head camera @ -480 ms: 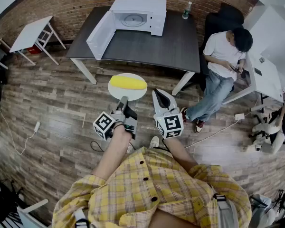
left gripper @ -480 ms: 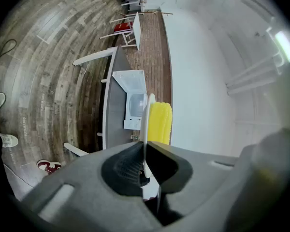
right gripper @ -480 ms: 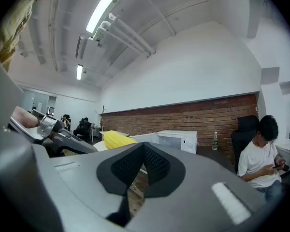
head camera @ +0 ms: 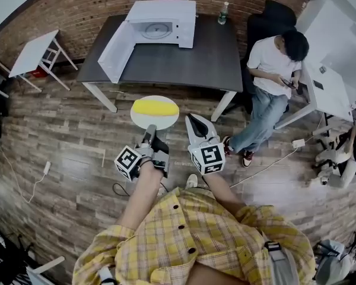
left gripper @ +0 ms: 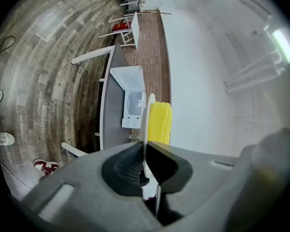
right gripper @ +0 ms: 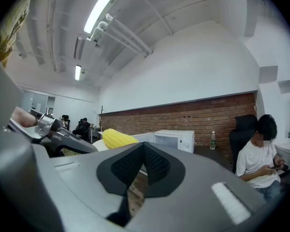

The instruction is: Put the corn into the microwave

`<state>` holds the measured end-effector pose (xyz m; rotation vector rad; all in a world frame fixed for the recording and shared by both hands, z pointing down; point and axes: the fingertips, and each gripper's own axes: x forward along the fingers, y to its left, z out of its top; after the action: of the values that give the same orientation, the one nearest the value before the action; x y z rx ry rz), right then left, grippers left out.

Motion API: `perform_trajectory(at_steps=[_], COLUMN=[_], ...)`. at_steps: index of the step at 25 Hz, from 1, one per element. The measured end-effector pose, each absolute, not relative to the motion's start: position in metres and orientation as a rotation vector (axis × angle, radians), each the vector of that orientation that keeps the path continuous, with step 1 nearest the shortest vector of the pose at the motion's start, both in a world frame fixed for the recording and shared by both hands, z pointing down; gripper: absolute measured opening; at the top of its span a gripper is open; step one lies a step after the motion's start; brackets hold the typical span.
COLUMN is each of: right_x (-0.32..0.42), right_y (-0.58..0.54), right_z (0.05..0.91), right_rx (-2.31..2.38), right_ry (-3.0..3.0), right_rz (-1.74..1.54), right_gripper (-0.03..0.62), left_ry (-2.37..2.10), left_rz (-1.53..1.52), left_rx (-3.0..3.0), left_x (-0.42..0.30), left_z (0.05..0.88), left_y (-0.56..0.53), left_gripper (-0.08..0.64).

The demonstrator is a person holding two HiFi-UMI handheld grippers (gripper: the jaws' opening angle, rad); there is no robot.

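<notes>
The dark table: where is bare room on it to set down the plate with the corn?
The front strip of the dark table is bare, from the open door of the microwave to the right edge. The back is crowded: the microwave, and a bottle at the right rear corner.

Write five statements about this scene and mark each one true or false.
1. The yellow corn cob lies on the round white plate. True.
2. The left gripper is shut on the plate's rim. True.
3. The white microwave has its door closed. False: the door stands open, swung out to the left in the head view.
4. The right gripper holds the corn. False: its jaws are together with nothing between them.
5. The clear plastic bottle stands on the floor. False: it stands on the dark grey table, to the right of the microwave in the head view.
</notes>
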<state>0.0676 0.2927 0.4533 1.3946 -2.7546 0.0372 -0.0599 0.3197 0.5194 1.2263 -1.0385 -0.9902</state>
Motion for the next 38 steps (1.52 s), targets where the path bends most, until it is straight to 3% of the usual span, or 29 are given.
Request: perform_trajectory(at_steps=[19, 38], right_x=[0.117, 0.052], right_y=[0.249, 0.07], right_z=[0.459, 0.462], right_rx=[1.283, 1.325], right_ry=[-2.82, -2.788], right_rz=[0.01, -0.025], right_gripper=[0.005, 0.005], left_ry=[-1.035, -1.025], left_rz=[-1.068, -1.014], left_rx=[1.207, 1.234], left_x=[-0.001, -0.061], left_z=[0.519, 0.538], left_y=[0.268, 0.089], left_gripper=[0.017, 0.018])
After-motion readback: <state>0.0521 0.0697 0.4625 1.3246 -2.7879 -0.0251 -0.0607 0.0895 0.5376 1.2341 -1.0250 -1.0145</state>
